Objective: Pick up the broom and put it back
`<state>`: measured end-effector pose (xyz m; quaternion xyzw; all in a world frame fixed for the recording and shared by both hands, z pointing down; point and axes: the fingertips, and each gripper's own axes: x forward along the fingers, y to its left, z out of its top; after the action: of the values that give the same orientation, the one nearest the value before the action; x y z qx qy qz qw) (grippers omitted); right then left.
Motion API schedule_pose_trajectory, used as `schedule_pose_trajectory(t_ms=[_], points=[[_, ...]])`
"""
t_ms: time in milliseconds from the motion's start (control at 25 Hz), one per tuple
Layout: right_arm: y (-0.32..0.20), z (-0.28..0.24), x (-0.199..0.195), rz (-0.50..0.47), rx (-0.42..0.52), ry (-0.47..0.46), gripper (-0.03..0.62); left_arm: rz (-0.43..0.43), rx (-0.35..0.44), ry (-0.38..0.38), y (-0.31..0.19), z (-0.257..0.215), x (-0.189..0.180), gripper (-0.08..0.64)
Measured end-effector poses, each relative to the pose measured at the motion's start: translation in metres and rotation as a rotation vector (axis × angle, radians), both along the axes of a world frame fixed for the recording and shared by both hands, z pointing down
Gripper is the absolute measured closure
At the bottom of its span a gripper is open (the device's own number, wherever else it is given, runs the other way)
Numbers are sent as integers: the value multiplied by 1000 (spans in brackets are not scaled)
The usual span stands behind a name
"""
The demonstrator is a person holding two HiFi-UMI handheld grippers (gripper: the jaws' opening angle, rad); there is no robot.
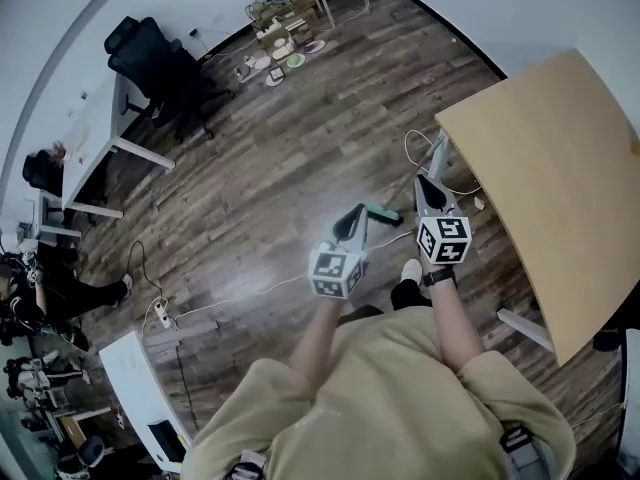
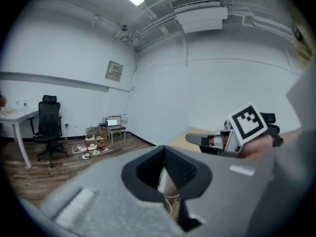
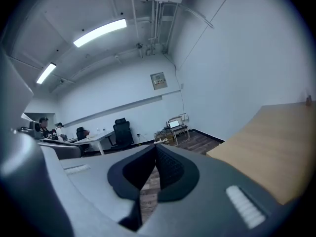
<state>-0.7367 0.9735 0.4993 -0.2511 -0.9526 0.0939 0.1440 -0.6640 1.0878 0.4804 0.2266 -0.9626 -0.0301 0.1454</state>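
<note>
In the head view the broom lies on the wooden floor just ahead of my hands. Its green head sits between the two grippers, and its thin handle runs toward the table's corner. My left gripper hangs above the floor just left of the green head, jaws together and empty. My right gripper hovers beside the handle, shut with nothing in it. In the left gripper view the left gripper points level into the room, with the right gripper to its right. The right gripper shows shut in its own view, where no broom is seen.
A light wooden table stands at my right, its white legs near the broom. White cables and a power strip lie on the floor. A black office chair and a white desk stand at the left, with boxes and plates by the far wall.
</note>
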Motion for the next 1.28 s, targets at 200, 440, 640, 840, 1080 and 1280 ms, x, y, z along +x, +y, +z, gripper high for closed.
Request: schedule_pose_trajectory(t_ms=[200, 440, 640, 840, 1080, 1280], points=[[-17, 51, -39, 40, -11, 88, 588, 74, 17, 51, -26, 37, -59, 560], [-33, 158, -60, 108, -9, 296, 588, 187, 30, 210, -47, 123, -124, 560], [-41, 220, -98, 222, -72, 404, 584, 274, 4, 294, -56, 181, -179, 560], [-34, 299, -136, 238, -115, 542, 498, 353, 7, 354, -64, 230, -227, 560], [-25, 400, -193, 248, -166, 624, 371, 421, -28, 393, -64, 308, -272, 560], [-38, 453, -245, 312, -133, 646, 310, 463, -71, 405, -56, 338, -290, 560]])
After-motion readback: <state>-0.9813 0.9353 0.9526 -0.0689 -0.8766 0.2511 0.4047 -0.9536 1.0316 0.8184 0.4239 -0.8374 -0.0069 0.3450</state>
